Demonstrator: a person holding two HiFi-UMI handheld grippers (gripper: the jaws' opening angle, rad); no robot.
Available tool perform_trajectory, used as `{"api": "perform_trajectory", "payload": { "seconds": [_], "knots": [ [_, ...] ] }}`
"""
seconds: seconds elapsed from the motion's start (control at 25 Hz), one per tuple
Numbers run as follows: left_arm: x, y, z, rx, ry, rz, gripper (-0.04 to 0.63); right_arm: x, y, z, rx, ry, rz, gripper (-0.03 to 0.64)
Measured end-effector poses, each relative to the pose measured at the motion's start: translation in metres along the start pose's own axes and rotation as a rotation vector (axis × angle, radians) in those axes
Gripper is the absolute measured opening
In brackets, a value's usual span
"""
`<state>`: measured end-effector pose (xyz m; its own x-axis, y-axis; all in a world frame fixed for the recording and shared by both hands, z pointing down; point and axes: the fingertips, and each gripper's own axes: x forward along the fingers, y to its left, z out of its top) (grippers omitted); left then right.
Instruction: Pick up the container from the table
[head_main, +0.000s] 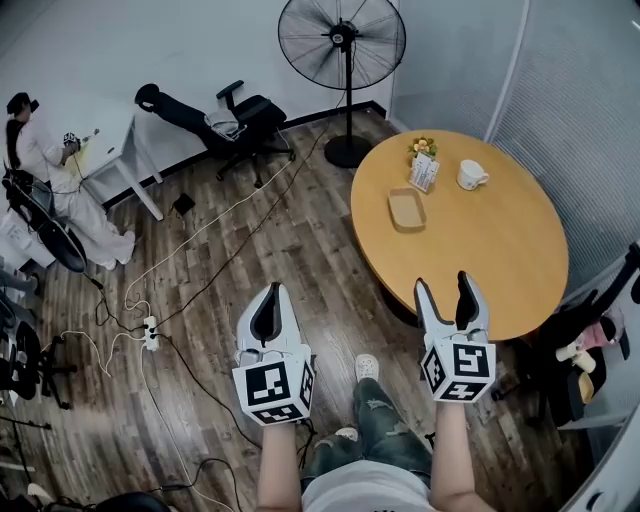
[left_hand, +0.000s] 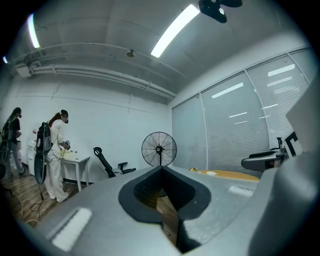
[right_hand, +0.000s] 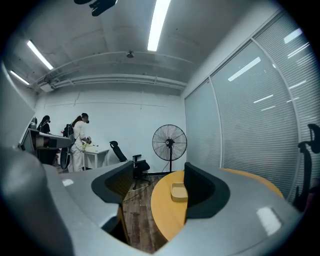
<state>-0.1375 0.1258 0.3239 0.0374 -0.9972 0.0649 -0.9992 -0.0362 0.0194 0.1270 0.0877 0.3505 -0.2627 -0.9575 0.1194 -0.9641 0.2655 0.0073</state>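
My right gripper (head_main: 444, 286) is released, its two jaws standing well apart with nothing between them. In the right gripper view (right_hand: 159, 171) I look through that gap along the round wooden table (right_hand: 163, 212) to the container (right_hand: 178, 192), a shallow tan tray that sits out on the tabletop, showing just beside my right-hand jaw but well apart from it. My left gripper (head_main: 271, 294) is clenched. In the left gripper view (left_hand: 161, 169) its tips meet and only a small dark hollow is left behind them, holding nothing. From the head view both grippers are out in front of me, the left one over the wood floor (head_main: 300, 240) and the right one at the table's (head_main: 500, 245) near edge. The container (head_main: 406, 210) lies farther across the table, toward its far left part. Beyond it stand a white cup (head_main: 470, 175) and a small flower pot with a card (head_main: 424, 163). Past the table stands a pedestal fan (head_main: 342, 40). A black office chair (head_main: 240, 118) is to its left. A person in white (head_main: 45, 165) is at a white desk (head_main: 118, 150) by the wall.
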Motion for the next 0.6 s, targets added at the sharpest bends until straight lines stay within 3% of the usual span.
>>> {"api": "perform_trajectory", "payload": {
  "seconds": [0.6],
  "knots": [
    [0.157, -0.006, 0.020, 0.008, 0.000, 0.072, 0.000, 0.171, -0.050, 0.027, -0.005, 0.007, 0.080, 0.330]
  ]
}}
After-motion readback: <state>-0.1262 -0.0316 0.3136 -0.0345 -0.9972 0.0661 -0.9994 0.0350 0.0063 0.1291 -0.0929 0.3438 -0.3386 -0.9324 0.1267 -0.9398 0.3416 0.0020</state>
